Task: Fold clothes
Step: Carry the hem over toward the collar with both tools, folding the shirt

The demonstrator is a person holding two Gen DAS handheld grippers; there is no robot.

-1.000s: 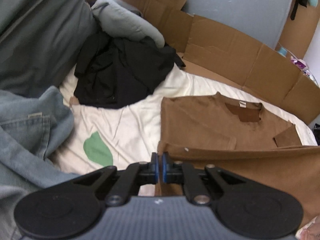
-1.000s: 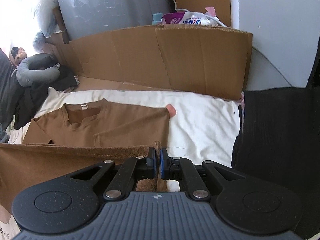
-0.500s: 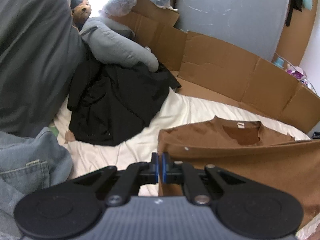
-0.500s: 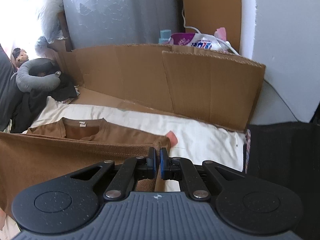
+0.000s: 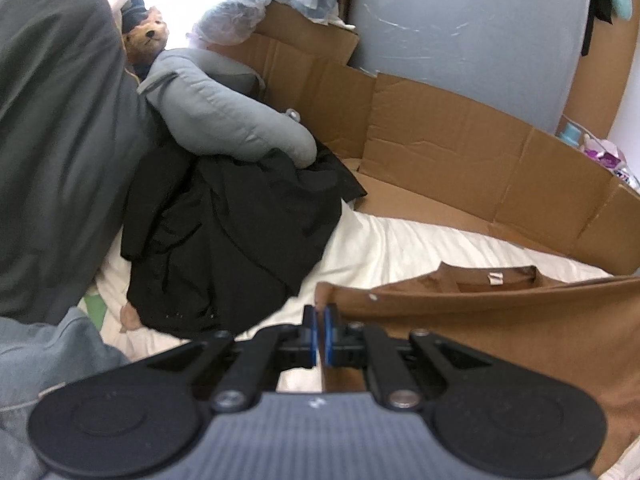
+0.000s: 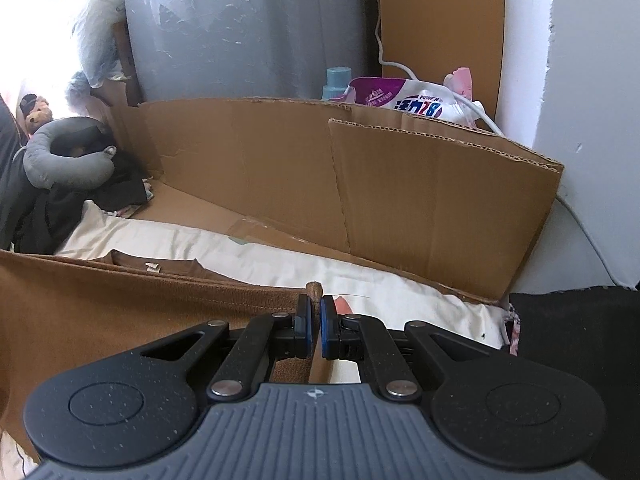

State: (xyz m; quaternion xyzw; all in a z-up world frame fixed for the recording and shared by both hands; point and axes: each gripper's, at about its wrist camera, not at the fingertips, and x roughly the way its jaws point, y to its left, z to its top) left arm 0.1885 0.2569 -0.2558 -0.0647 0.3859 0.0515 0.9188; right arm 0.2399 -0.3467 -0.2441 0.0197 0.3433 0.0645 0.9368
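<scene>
A teddy bear (image 5: 147, 36) sat behind a grey neck pillow (image 5: 224, 120); flattened cardboard (image 6: 360, 184) lined the wall, a detergent bag (image 6: 404, 98) behind it.

1. The right claw (image 6: 315, 312) is clamped on a corner of the brown shirt (image 6: 120, 312); a nub of brown cloth pokes up just past its blue pads.
2. From the claw the shirt's lifted edge runs taut to the left, with the collar and its white label (image 6: 152, 267) lying beyond that edge.
3. Under and ahead of the claw lies the cream bed sheet (image 6: 400, 296).
4. Past the sheet stands a cardboard wall (image 6: 360, 184).
5. Behind the cardboard, above the claw, are a blue bottle (image 6: 336, 82) and a purple-and-white pouch (image 6: 404, 98).
6. Far left of the claw rests a grey neck pillow (image 6: 64, 160) on dark clothes (image 6: 48, 216).
7. Right of the claw lies black fabric (image 6: 580, 340).
</scene>
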